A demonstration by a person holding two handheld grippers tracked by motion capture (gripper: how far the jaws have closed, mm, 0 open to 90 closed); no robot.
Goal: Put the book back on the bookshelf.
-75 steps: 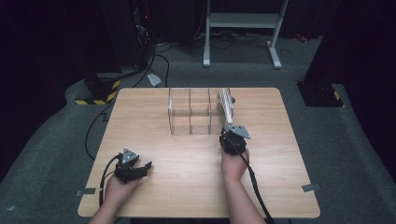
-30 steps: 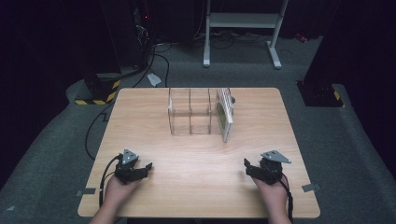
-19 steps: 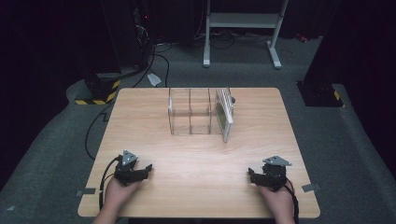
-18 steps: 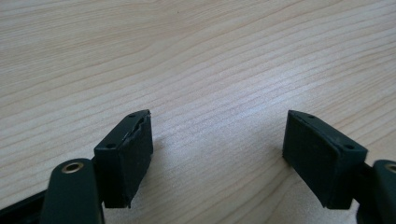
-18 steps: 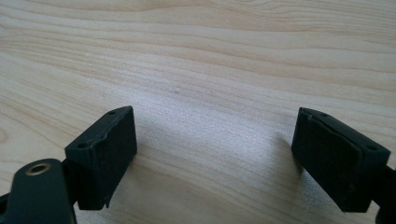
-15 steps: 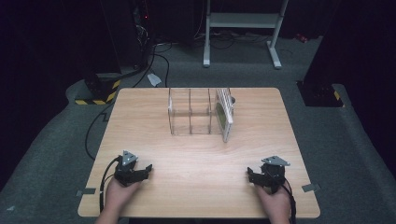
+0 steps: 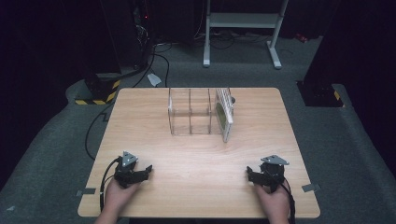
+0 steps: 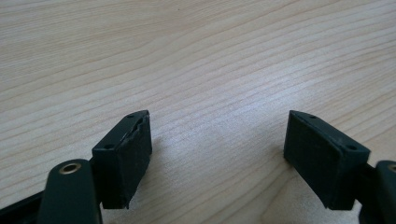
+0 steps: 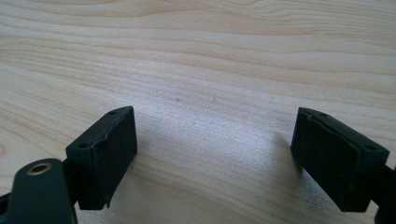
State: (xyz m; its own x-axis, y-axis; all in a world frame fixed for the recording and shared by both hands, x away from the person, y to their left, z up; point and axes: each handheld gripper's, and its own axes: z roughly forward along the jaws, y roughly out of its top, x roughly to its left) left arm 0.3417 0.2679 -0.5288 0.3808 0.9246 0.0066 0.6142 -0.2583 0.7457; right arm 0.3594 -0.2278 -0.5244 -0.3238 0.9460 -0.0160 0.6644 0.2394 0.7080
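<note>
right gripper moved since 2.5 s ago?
Yes. The right gripper has pulled back from beside the clear divider rack to the table's near right edge, jaws open.

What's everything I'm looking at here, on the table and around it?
Table: one, light wood, centre.
Divided box: one, clear plastic, far middle of table.
Flat panel: one, pale with a green face, standing in the box's right end.
Metal stand: one, pale grey, on floor beyond table.
Hazard-striped block: one, yellow and black, floor at far left.
Floor cables: several, black, beyond table.
Left claw: black, open, near left edge.
Right claw: black, open, near right edge.
Hands: two, bottom edge.
</note>
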